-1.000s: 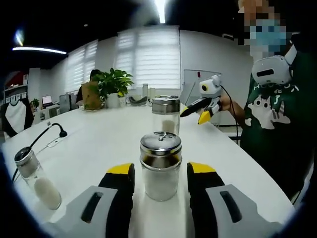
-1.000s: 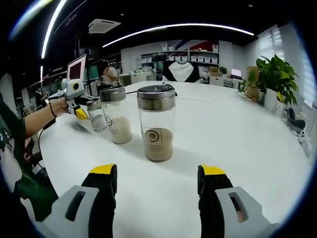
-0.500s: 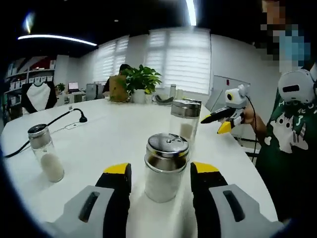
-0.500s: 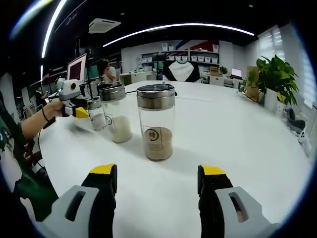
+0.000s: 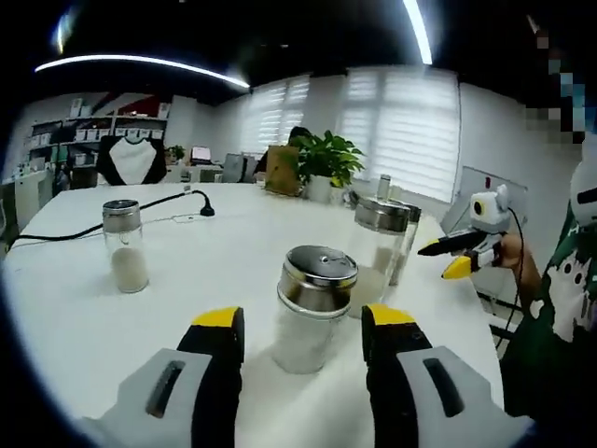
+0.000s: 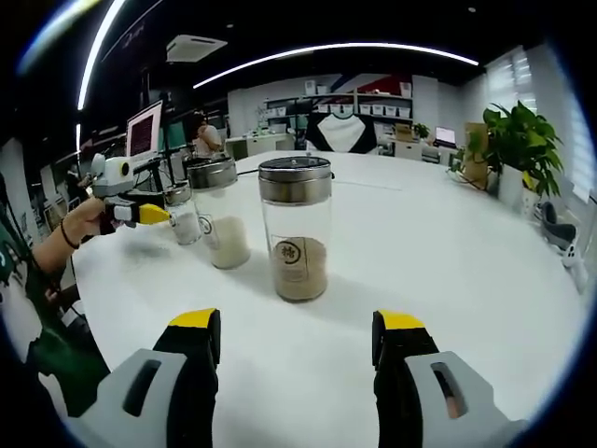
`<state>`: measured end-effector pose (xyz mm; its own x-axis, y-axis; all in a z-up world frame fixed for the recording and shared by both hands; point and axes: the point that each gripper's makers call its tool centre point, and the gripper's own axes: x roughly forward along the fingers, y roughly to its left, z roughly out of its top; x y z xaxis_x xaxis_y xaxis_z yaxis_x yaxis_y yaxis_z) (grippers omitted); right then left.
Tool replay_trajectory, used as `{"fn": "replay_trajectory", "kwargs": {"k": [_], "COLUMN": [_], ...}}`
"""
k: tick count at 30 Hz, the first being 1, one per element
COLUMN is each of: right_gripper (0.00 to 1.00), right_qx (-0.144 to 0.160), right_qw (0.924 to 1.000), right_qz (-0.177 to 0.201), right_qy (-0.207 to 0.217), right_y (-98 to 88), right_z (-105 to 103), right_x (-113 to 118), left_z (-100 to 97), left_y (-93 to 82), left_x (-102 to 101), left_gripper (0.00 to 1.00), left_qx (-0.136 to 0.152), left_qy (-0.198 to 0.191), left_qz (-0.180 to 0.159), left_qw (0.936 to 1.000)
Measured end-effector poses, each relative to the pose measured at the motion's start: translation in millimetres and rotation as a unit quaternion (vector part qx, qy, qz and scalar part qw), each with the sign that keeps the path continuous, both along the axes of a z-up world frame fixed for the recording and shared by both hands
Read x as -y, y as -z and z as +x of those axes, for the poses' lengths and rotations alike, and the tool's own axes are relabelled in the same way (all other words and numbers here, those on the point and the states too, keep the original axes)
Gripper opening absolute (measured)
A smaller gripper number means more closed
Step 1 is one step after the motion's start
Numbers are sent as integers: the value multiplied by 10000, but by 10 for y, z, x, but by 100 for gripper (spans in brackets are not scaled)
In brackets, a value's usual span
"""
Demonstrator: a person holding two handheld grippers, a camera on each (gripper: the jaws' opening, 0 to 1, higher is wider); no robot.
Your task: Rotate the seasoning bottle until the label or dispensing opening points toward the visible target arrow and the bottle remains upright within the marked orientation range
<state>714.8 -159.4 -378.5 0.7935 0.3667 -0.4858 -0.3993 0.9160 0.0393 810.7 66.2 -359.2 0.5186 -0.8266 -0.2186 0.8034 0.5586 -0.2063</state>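
Left gripper (image 5: 304, 327): jaws spread, flanking short shaker bottle (image 5: 313, 308) with steel lid; contact with jaws cannot tell. Bottle upright on white table (image 5: 187, 280), white powder inside. Taller jar (image 5: 378, 243) just behind it. Small bottle (image 5: 124, 245) well apart, left.

Right gripper (image 6: 297, 341): jaws spread, gripping nothing. Labelled jar (image 6: 296, 227) with brown powder upright ahead, near.
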Motion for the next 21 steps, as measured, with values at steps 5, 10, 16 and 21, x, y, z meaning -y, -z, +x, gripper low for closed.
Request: {"fn": "replay_trajectory", "kwargs": {"k": [5,10,16,21], "right_gripper": [67,67,67,67], "right_qx": [-14,-15,-25,23], "right_qw": [10000,10000,10000,10000], "right_qz": [1,0,-19,-9], "right_qy": [33,1,-7,11], "right_y": [3,-4,-13,-53], "right_z": [11,20,25,33], "right_x": [9,-17,-13,5], "left_z": [-29,-50,-34,-5], "left_y": [-83,-32,-9,-8], "left_x": [45,110,144,135], "left_gripper": [53,51,47,44], "left_qx": [134,187,38,-12], "left_qy": [-263,-390,-528,-653], "left_qz": [-63,48,-171,-208], "left_qw": [9995,9991,9985,9977]}}
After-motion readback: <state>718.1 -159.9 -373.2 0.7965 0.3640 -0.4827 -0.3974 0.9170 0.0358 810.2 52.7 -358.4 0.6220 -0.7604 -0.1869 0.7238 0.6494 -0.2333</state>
